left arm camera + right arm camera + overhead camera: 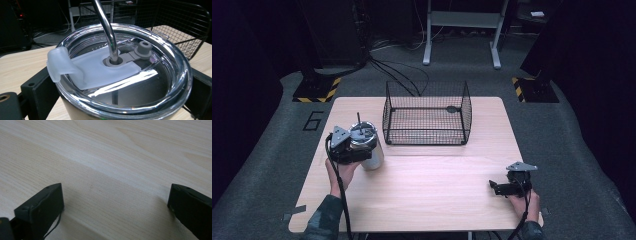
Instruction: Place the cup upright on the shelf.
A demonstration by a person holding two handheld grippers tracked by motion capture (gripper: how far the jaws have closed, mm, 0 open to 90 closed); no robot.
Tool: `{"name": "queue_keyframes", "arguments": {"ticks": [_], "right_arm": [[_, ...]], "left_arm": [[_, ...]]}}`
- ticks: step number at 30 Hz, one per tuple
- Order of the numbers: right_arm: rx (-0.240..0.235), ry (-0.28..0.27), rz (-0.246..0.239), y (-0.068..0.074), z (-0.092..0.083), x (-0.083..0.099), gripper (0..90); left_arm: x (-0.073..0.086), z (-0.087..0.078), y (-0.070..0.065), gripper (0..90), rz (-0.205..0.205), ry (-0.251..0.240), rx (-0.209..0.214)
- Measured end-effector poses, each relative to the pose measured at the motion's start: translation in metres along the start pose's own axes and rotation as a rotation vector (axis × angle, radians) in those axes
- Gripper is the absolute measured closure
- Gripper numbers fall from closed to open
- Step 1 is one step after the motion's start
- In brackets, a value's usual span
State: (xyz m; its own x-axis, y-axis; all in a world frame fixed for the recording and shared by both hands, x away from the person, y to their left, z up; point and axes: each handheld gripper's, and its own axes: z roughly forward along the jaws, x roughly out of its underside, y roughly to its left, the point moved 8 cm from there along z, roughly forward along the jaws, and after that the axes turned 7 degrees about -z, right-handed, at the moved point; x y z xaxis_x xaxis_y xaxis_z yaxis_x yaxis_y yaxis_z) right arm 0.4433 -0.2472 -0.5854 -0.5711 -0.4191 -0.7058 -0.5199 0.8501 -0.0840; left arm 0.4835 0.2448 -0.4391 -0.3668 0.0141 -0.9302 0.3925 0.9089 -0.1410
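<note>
Gripping the tumbler (368, 147) from the person's side, the left gripper (357, 150) has its jaws pressed against the cup's two flanks just below the lid (125, 67). In the left gripper view the tumbler's body is cut off at the bottom edge, so its base and most of its wall are out of sight, and the straw (106, 30) runs out of the top of the frame. What is inside the cup is hard to make out through the glare on the clear lid.

The table (437, 175) is pale wood grain, standing on grey carpet in a dark room; black-and-yellow striped stand bases and trailing cables lie behind it. A black wire basket (427, 112) sits at the far middle of the table, near the tumbler but apart from it.

The tumbler stands at the left of the table, upright, long axis vertical, lid up, the straw rising from the lid's centre and leaning a little away from the person.

The right gripper (502, 188) rests low at the table's near right corner, jaws spread wide over bare wood, holding nothing.
</note>
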Motion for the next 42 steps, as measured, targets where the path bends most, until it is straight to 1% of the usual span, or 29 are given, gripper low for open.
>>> {"name": "queue_keyframes", "arguments": {"ticks": [1,6,10,12,15,16,17,18,19,21,25,28,29,32,34,35,36,39,41,42], "right_arm": [[0.000,0.000,0.000,0.000,0.000,0.000,0.0],[0.000,0.000,0.001,0.000,0.000,0.000,0.0],[0.000,0.000,0.001,0.000,0.000,0.000,0.0],[0.000,0.000,0.001,0.000,0.000,0.000,0.0],[0.000,0.000,0.001,0.000,0.000,0.000,0.0],[0.000,0.000,0.001,0.000,0.000,0.000,0.0],[0.000,0.000,0.001,0.000,0.000,0.000,0.0],[0.000,0.000,0.001,0.000,0.000,0.000,0.0],[0.000,0.000,0.001,0.000,0.000,0.000,0.0],[0.000,0.000,0.001,0.000,0.000,0.000,0.0],[0.000,0.000,0.001,0.000,0.000,0.000,0.0],[0.000,-0.001,0.000,0.000,0.000,0.000,0.0],[0.000,0.000,0.001,0.000,0.000,0.000,0.0],[-0.001,0.000,0.000,0.000,0.000,0.000,0.0],[0.000,-0.001,0.001,0.000,0.000,0.000,0.0],[-0.001,0.000,0.001,0.000,0.000,0.000,0.0],[-0.001,0.000,0.000,0.000,0.000,0.000,0.0],[-0.001,0.000,0.000,0.000,0.000,0.000,0.0],[-0.001,0.000,0.000,0.000,0.000,0.000,0.0],[-0.001,0.000,0.001,0.000,0.000,0.000,0.0]], "left_arm": [[0.000,0.000,0.000,3.9,0.000,0.000,0.000],[-0.006,0.002,-0.011,3.9,0.016,-0.001,0.030],[-0.009,0.003,-0.015,3.9,0.023,0.003,0.043],[-0.011,0.004,-0.018,3.9,0.035,0.004,0.050],[-0.014,0.006,-0.025,3.9,0.040,0.007,0.068],[-0.014,0.006,-0.025,3.9,0.040,0.007,0.068],[-0.015,0.006,-0.028,3.9,0.054,0.016,0.080],[-0.016,0.007,-0.029,3.9,0.055,0.018,0.084],[-0.016,0.007,-0.029,3.9,0.055,0.018,0.084],[-0.018,0.009,-0.033,3.9,0.058,0.015,0.093],[-0.020,0.011,-0.037,3.9,0.064,0.023,0.106],[-0.023,0.013,-0.041,3.9,0.074,0.021,0.114],[-0.024,0.014,-0.044,3.9,0.080,0.027,0.123],[-0.026,0.017,-0.048,3.9,0.076,0.024,0.133],[-0.027,0.017,-0.048,3.9,0.082,0.030,0.137],[-0.028,0.018,-0.049,3.9,0.077,0.025,0.140],[-0.028,0.018,-0.049,3.9,0.087,0.035,0.142],[-0.033,0.021,-0.055,3.9,0.080,0.027,0.162],[-0.035,0.021,-0.056,3.9,0.083,0.028,0.164],[-0.037,0.022,-0.059,3.9,0.086,0.025,0.170]]}}
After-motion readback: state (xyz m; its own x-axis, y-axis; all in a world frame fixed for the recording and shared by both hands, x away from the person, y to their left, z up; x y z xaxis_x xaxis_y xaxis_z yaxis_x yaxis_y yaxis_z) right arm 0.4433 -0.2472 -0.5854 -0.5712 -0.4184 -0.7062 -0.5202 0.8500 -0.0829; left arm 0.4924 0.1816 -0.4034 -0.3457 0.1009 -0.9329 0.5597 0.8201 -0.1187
